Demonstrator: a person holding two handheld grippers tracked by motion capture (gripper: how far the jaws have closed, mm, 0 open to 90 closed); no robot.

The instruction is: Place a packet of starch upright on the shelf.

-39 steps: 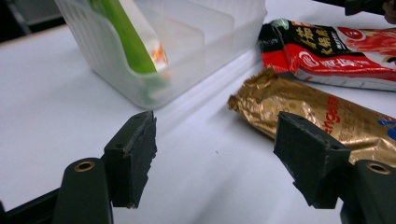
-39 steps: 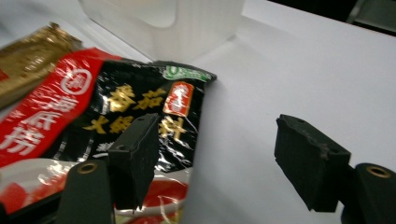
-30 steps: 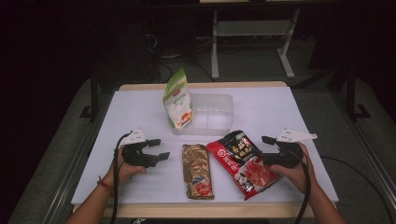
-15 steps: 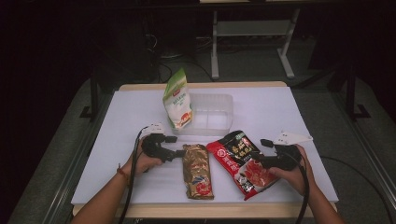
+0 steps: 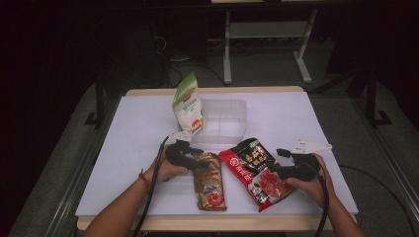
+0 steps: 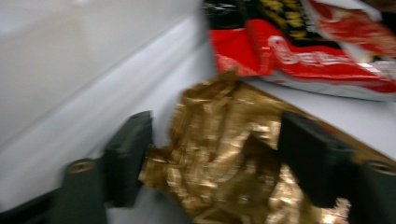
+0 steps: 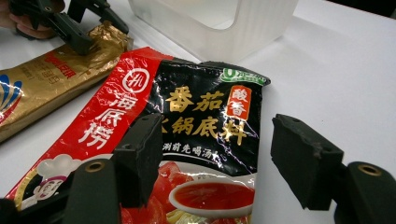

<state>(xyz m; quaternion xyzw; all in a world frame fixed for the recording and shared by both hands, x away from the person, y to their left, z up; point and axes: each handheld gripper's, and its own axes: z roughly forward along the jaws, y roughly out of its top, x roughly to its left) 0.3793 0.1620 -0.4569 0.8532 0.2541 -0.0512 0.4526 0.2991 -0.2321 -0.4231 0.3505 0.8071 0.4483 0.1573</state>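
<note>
A gold packet (image 5: 209,182) lies lengthwise near the table's front, and a red and black sauce packet (image 5: 256,170) lies to its right. My left gripper (image 5: 199,158) is at the gold packet's far end. In the left gripper view its jaws have just been closing and straddle the crumpled gold end (image 6: 219,158); one pad touches the foil, without a firm squeeze. My right gripper (image 7: 215,158) hovers open over the red packet (image 7: 196,116), with nothing between its pads. It sits at that packet's right side (image 5: 276,162).
A green and white pouch (image 5: 188,106) leans against a clear plastic tub (image 5: 225,118) behind the packets. The white table top (image 5: 291,118) has bare room at the left and the far right. A person's forearms come in from the bottom edge.
My left hand has moved right from the table's left part to the gold packet's far end, and its jaws now straddle it. The right hand has stayed put.
</note>
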